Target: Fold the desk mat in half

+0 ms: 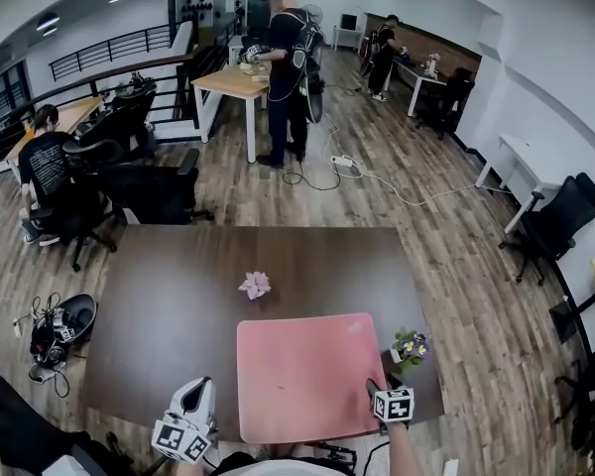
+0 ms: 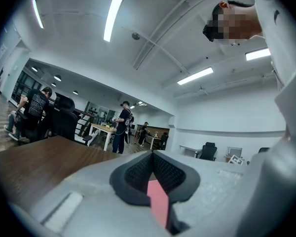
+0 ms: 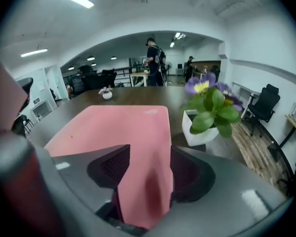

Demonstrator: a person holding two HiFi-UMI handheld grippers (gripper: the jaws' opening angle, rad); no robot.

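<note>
- Pretty clearly an open-plan office, with wood floor (image 1: 456, 256) all over
- Black swivel chairs (image 1: 154, 191) and desks (image 1: 233, 82) dotted around the room
- One person (image 1: 45, 167) sits at a desk, others stand at theirs further back
- Long strip lights (image 2: 112, 16) on the ceiling, and a power strip (image 1: 345, 164) with cables trailing across the floor

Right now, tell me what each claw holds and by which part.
Left claw pinches the pink mat by its left edge. Right claw stands open around the mat's near right corner, not gripping it.
</note>
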